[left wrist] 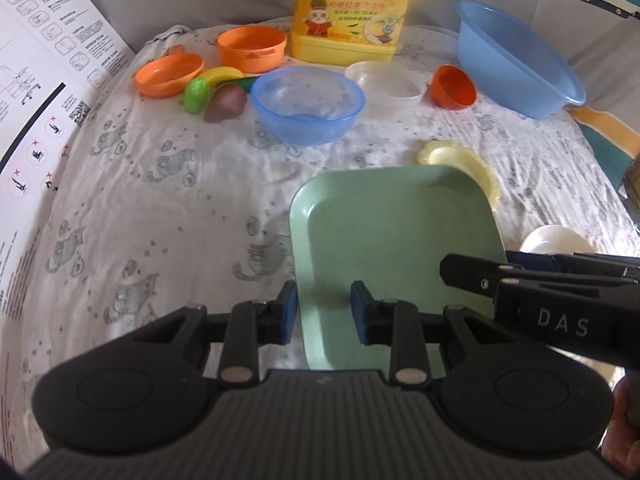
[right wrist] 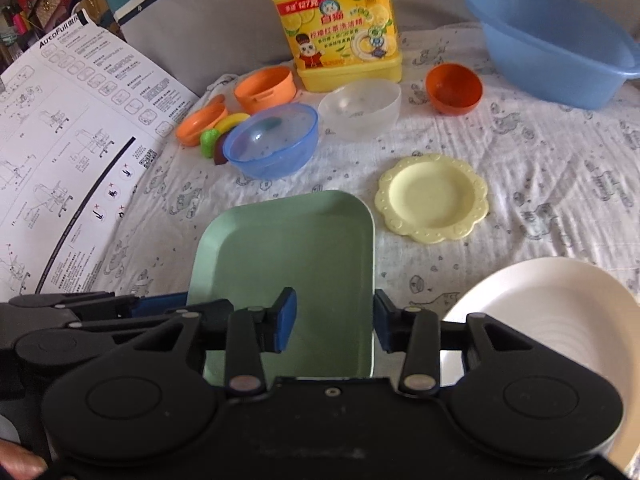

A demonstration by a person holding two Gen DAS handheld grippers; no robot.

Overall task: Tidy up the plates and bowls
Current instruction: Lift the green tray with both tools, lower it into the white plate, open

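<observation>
A green square plate (left wrist: 394, 232) (right wrist: 288, 248) hangs a little above the cloth, held from both sides. My left gripper (left wrist: 324, 314) is shut across its left rim, one pad outside the edge and one inside. My right gripper (right wrist: 334, 320) is shut across the right rim in the same way; its arm (left wrist: 560, 304) shows in the left wrist view. A yellow scalloped plate (right wrist: 432, 198) lies just beyond the green one. A white plate (right wrist: 560, 320) lies at the right. Farther back stand a blue bowl (right wrist: 272, 144), a clear bowl (right wrist: 360, 108) and an orange-red bowl (right wrist: 454, 88).
A big blue basin (right wrist: 552, 44) sits at the back right, a yellow detergent jug (right wrist: 340, 28) at the back middle. Orange containers (left wrist: 252, 48) and toy food (left wrist: 224, 96) cluster at the back left. A printed instruction sheet (right wrist: 60, 160) borders the left.
</observation>
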